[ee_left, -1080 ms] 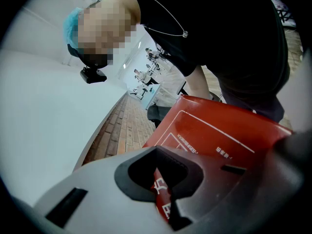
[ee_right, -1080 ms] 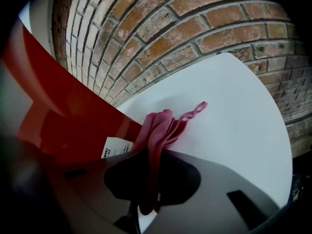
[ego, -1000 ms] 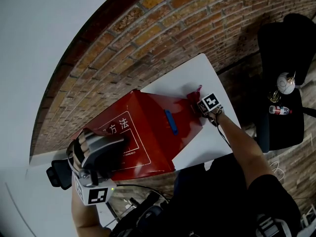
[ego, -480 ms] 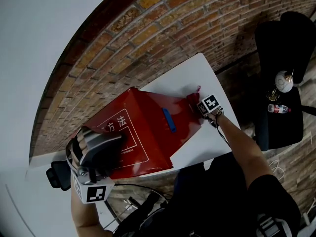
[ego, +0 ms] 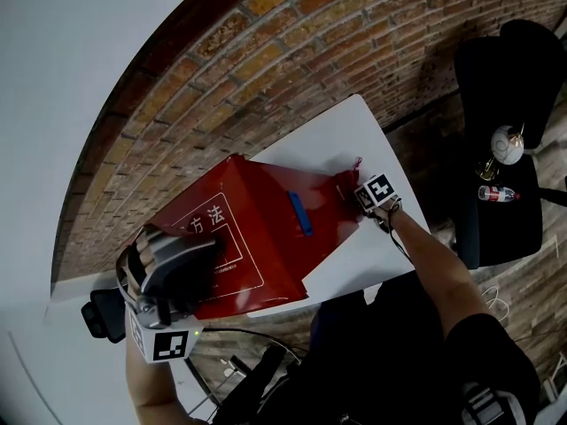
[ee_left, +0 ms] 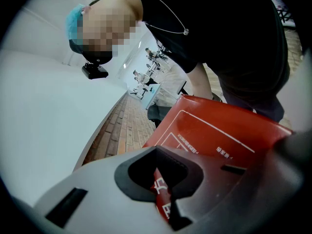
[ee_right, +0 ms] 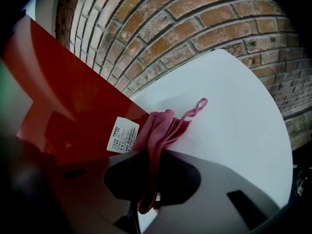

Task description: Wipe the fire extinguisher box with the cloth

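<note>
A red fire extinguisher box lies on its side on a white table, white print and a blue latch facing up. My left gripper is shut on the box's near-left edge, which passes between its jaws. My right gripper is shut on a pink cloth pressed against the box's right end, beside a white label. The cloth's loop trails onto the table.
A brick wall runs behind the table. A black chair at the right holds a bottle and a round white object. The person's body stands at the table's near edge.
The box has shifted slightly left and up in the head view with the left gripper. The right gripper and cloth stay at the box's right end, edging a little upward.
</note>
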### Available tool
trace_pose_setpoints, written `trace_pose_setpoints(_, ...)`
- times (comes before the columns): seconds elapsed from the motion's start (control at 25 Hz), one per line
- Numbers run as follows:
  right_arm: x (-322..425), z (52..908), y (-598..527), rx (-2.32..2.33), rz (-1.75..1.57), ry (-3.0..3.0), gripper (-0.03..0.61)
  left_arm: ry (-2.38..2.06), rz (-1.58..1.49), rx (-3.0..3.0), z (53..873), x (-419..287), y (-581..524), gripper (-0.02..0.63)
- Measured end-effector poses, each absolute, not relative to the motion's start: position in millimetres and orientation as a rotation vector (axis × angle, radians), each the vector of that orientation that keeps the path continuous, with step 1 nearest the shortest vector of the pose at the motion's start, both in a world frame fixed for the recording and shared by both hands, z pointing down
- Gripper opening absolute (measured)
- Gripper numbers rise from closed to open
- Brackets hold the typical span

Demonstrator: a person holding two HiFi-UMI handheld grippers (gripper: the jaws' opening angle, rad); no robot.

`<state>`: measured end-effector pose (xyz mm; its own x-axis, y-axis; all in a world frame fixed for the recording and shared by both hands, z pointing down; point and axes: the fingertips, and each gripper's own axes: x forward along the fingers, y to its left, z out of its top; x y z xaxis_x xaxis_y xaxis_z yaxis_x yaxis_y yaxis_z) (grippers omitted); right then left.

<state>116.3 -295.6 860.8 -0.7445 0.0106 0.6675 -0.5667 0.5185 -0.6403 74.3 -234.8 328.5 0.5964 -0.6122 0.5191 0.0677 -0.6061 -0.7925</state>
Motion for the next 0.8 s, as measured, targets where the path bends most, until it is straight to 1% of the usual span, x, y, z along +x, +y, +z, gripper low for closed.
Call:
trace_pose_setpoints(0.48,125,860,-291,0.507,1.201,-2.134,0.061,0.432,-1.047,-1.999,329,75,-235,0.029)
trace_pose_setpoints(0.8,133,862,-309,0.643,1.301,-2.137,0.061,0.434,-1.049,-1.996,328,74,-235,0.029)
